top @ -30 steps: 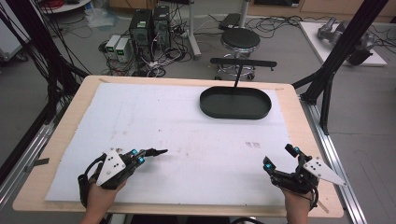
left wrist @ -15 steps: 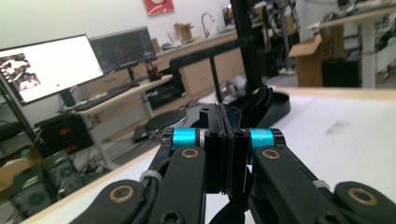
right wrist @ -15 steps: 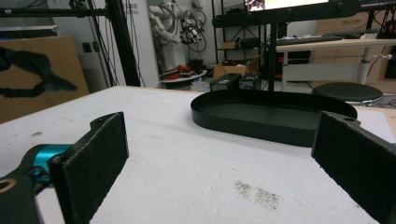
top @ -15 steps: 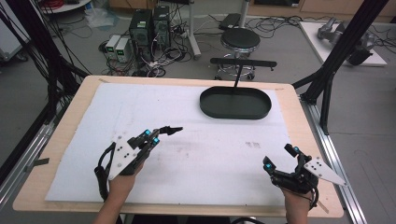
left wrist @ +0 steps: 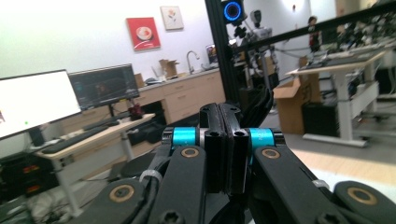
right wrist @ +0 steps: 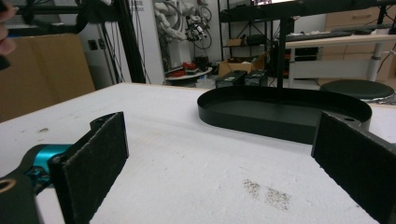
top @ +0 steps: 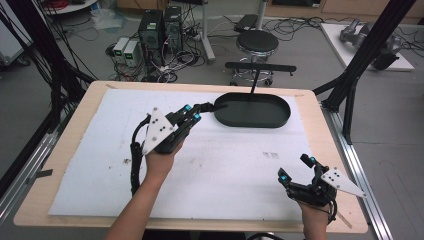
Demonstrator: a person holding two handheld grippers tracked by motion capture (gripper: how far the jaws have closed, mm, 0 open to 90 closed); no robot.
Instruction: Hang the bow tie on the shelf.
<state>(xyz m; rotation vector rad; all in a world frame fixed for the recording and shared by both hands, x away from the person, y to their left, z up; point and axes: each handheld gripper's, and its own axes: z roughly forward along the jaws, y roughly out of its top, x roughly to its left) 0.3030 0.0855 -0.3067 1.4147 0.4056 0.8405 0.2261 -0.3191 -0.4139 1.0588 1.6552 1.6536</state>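
Observation:
My left gripper (top: 215, 106) is raised above the white mat, its tips near the left end of the black oval tray (top: 280, 121). Its jaws are pressed together with nothing between them, as the left gripper view shows (left wrist: 224, 154). My right gripper (top: 296, 167) rests low near the mat's front right corner, jaws wide open and empty. In the right gripper view its two padded fingers (right wrist: 95, 163) frame the black tray (right wrist: 280, 126), which stands farther off on the mat and looks empty.
A white mat (top: 100, 165) covers most of the wooden table (top: 65, 150). Small dark specks mark the mat (right wrist: 266, 193). A black stool (top: 256, 43), computer boxes (top: 152, 30) and cables sit on the floor beyond the far edge. Black frame posts (top: 360, 60) flank the table.
My left gripper has lifted from the front left of the mat and travelled forward and right toward the tray, staying shut. The right gripper has stayed in place.

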